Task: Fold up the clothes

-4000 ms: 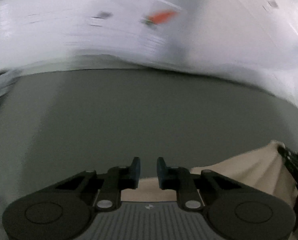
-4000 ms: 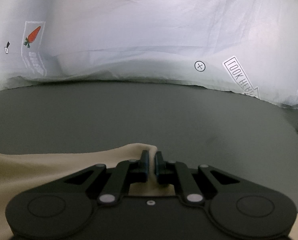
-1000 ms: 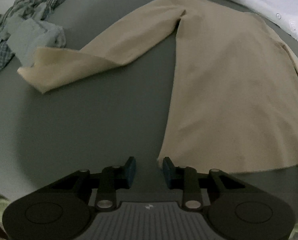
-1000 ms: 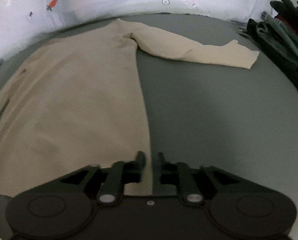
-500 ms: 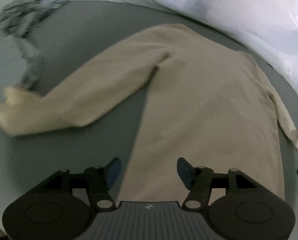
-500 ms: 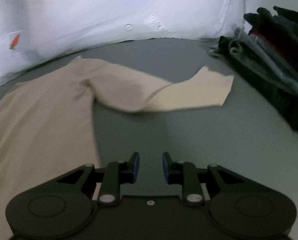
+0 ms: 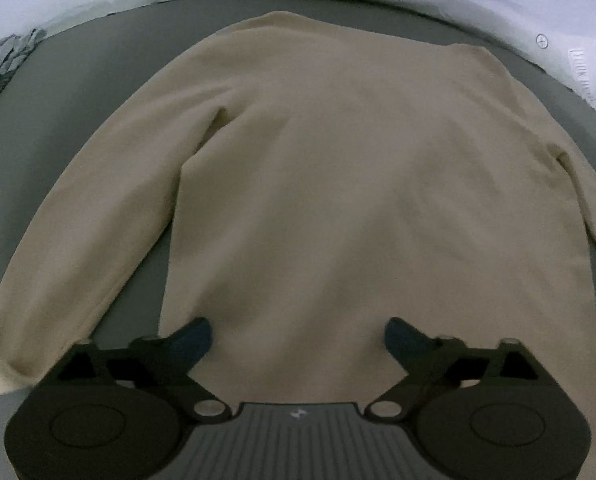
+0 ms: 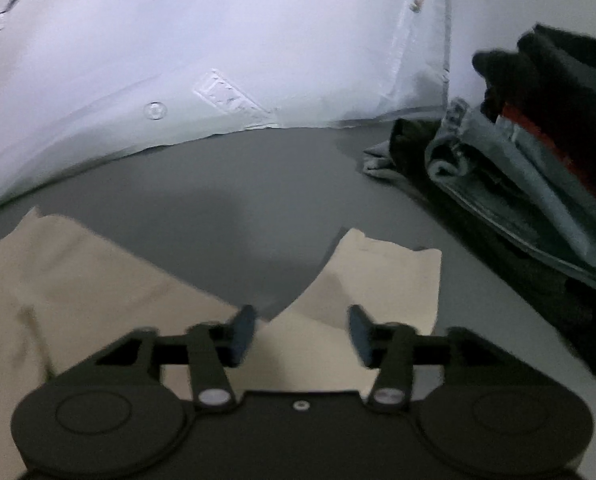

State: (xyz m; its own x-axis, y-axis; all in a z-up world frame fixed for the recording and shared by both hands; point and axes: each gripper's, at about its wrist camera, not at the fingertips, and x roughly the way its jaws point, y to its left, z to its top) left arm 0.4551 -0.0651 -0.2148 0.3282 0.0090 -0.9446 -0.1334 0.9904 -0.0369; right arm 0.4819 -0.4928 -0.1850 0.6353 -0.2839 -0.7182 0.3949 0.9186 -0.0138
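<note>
A cream long-sleeved top [image 7: 358, 184] lies spread flat on the grey table, its hem nearest the camera in the left wrist view. One sleeve [image 7: 82, 220] runs down along the left side. My left gripper [image 7: 298, 340] hovers over the hem, wide open with nothing between its fingers. In the right wrist view the other sleeve [image 8: 378, 280] stretches out to the right and ends in a cuff. My right gripper [image 8: 302, 336] is open above that sleeve, near the cuff, holding nothing.
A stack of dark, grey-blue and red folded clothes [image 8: 538, 184] sits at the right of the table. A crumpled checked garment [image 7: 2, 64] lies at the far left. A white printed sheet [image 8: 218, 60] hangs behind the table [image 8: 238, 200].
Both grippers have let go of the hem corners and opened. The left one has swung over the middle of the hem; the right one has moved out over the right sleeve's cuff.
</note>
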